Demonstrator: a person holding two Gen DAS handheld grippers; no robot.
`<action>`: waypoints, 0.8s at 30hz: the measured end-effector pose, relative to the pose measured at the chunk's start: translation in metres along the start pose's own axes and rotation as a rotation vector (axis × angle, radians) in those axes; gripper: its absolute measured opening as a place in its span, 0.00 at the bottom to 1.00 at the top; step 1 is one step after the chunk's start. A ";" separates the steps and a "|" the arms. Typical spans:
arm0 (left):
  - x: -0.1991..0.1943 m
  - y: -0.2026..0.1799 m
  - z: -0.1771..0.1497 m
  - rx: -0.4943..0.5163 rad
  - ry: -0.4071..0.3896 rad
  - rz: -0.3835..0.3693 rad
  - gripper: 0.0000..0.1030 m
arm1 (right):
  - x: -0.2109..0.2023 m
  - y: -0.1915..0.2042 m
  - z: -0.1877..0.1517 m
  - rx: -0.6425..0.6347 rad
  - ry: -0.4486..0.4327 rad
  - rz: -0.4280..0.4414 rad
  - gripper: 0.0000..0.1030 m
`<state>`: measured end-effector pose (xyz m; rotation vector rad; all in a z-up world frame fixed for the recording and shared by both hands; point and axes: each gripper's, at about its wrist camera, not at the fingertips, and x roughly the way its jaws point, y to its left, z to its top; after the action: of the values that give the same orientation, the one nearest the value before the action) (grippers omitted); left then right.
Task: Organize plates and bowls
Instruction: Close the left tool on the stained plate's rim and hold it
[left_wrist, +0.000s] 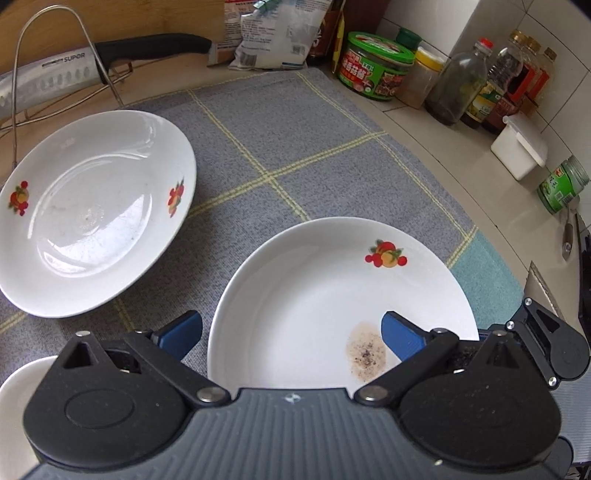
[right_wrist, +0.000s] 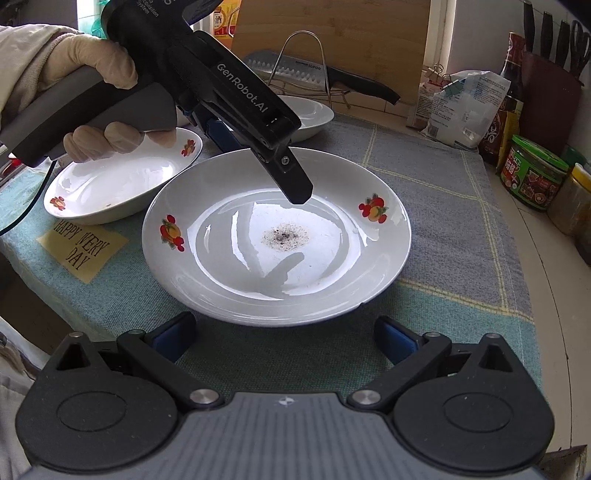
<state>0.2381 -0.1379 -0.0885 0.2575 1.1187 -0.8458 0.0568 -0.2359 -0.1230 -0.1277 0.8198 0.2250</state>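
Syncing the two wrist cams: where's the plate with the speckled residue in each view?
Left wrist: plate with residue at lower centre, between the open fingers of the left gripper.
Right wrist: same plate at centre, beyond the open right gripper.
Shared landmark: knife on the wire rack.

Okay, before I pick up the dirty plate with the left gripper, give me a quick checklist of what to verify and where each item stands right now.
1. Left gripper open: ok, its fingers stand wide apart.
2. Left gripper lined up on the dirty plate: not ok, one finger is over the plate's inside, the other beside it over the cloth, and no rim sits between closing pads.
3. Right gripper clear of the plate: ok, open and short of the near rim.
4. Plate free of neighbours: cannot tell, the small bowl sits very close at its left.
5. Plate empty: not ok, a speckled residue lies in the middle.
6. Other plate free as a stacking spot: ok, it is empty.
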 end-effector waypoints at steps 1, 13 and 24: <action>0.001 0.001 0.001 0.009 0.011 -0.008 0.99 | 0.000 -0.001 0.000 0.000 0.001 0.000 1.00; 0.013 0.002 0.009 0.152 0.109 -0.049 0.99 | 0.000 0.000 -0.003 0.022 -0.021 -0.022 1.00; 0.011 0.009 0.015 0.159 0.149 -0.082 0.94 | 0.001 -0.001 -0.004 0.015 -0.057 -0.015 1.00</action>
<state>0.2568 -0.1458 -0.0936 0.4139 1.2084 -1.0029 0.0549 -0.2376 -0.1269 -0.1133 0.7633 0.2071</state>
